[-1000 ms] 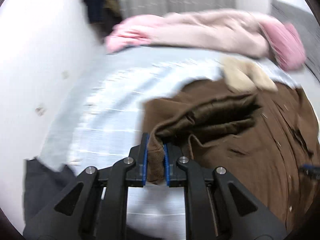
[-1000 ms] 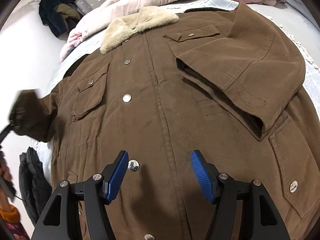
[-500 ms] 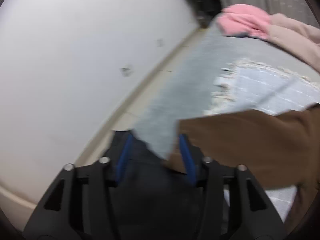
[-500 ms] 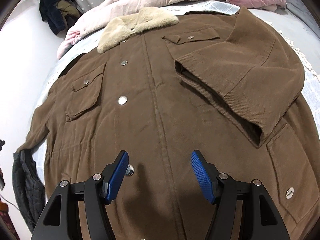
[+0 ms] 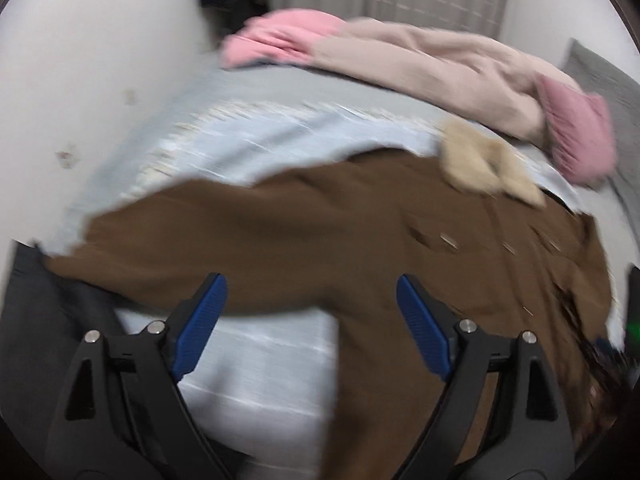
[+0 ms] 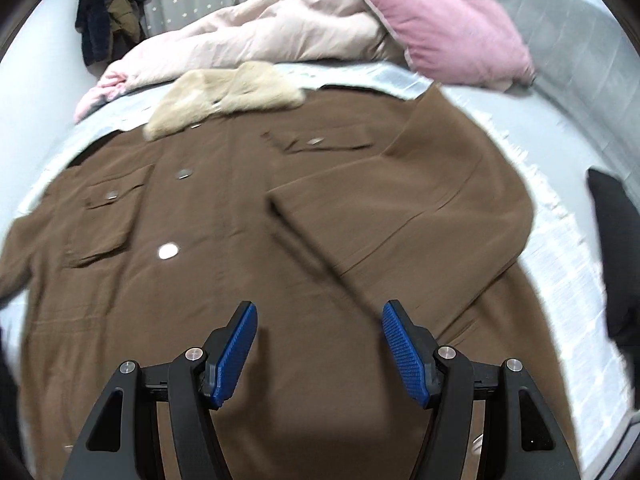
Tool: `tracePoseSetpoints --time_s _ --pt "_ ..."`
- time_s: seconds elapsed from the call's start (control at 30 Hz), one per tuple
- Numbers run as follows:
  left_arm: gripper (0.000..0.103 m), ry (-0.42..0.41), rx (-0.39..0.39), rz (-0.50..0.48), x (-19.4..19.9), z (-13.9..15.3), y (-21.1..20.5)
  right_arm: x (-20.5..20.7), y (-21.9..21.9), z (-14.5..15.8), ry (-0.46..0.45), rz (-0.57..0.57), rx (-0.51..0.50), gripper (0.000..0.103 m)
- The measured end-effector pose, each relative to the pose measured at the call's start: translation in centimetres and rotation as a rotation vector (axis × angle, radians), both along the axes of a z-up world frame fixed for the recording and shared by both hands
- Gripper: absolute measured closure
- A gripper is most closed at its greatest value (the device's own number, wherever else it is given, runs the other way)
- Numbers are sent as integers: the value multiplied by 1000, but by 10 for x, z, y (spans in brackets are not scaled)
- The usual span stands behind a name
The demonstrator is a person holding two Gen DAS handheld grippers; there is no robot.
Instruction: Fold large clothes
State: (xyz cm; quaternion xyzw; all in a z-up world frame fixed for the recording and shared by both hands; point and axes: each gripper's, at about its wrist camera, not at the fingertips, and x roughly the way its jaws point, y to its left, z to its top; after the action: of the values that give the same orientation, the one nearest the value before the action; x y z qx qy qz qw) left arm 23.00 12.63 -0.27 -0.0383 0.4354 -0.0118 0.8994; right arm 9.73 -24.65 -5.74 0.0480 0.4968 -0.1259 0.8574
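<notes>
1. Covering most of the view, a bed (image 6: 520, 128) with a pale blue spread carries everything; a pink duvet (image 6: 260, 28) and pink pillow (image 6: 448, 36) are heaped at its far end, likely pushed back to leave folding room.
2. A brown coat (image 6: 224, 280) with a cream fur collar (image 6: 224, 92) lies front-up, buttoned and spread flat across the bed.
3. One sleeve (image 6: 420, 200) is folded inward across the chest; the other sleeve (image 5: 192, 240) stretches straight out toward the bed's edge, seemingly laid out ready for folding.
4. The left hand-held gripper (image 5: 308, 324) hovers over that outstretched sleeve, its jaws just opened wide, nothing between them.
5. The right hand-held gripper (image 6: 320, 348) hangs released above the coat's lower front, holding nothing.
</notes>
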Motion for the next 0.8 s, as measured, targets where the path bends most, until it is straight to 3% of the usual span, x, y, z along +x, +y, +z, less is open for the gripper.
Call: tracePoseSetpoints --time_s 0.07,0.2,0.33,0.4,0.43,0.47,0.5,0.53,0.63,0.8 --pt "16 16 -35 -55 -11 -20 -28 8 -8 -4 -13 11 -15 37" --pt "16 58 -56 -127 -25 -60 -67 31 -16 -20 1 62 90 37" --pt "16 100 -67 -191 -30 -89 -92 55 -7 -36 27 109 40 37" --pt "16 81 -64 -217 -34 -99 -97 62 -5 -41 45 107 0 41" --pt "16 64 -48 -223 -36 -102 -99 65 -7 -41 46 98 -26 62" --pt "16 54 -30 -231 -38 -103 -100 66 -8 -39 51 95 -47 92" --pt "16 50 -23 -237 -38 -104 -99 66 -13 -34 59 120 -8 100" --pt "16 44 -22 -244 -39 -105 -98 64 -20 -25 53 137 42 99" --pt "16 27 -28 -250 -42 -104 -95 52 -40 15 9 149 -70 100" --pt "16 22 20 -261 -47 -106 -104 47 -128 88 -48 -3 -253 101"
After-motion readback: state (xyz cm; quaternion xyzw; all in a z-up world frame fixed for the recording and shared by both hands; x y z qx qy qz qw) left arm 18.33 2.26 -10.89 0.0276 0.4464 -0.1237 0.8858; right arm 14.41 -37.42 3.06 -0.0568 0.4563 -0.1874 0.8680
